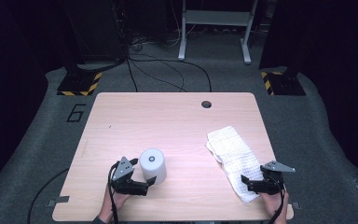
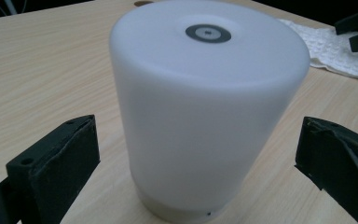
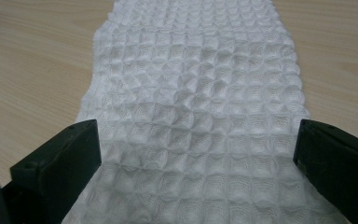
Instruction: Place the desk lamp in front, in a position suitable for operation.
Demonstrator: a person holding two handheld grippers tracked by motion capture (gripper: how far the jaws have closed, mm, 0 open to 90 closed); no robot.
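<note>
Two open tongs hold nothing: left tongs (image 1: 144, 183) should close squarely on the white lamp (image 1: 152, 164), while right tongs (image 1: 251, 183), apparently just above the waffle cloth (image 1: 230, 151) at the table's (image 1: 168, 121) 4 o'clock, pinch its near edge.

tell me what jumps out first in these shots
A white cylinder with a grey ring on top stands upright near the table's front left, framed by the open left tool. Toward the right edge lies a white waffle-weave cloth, the open right tool over its near end.
</note>
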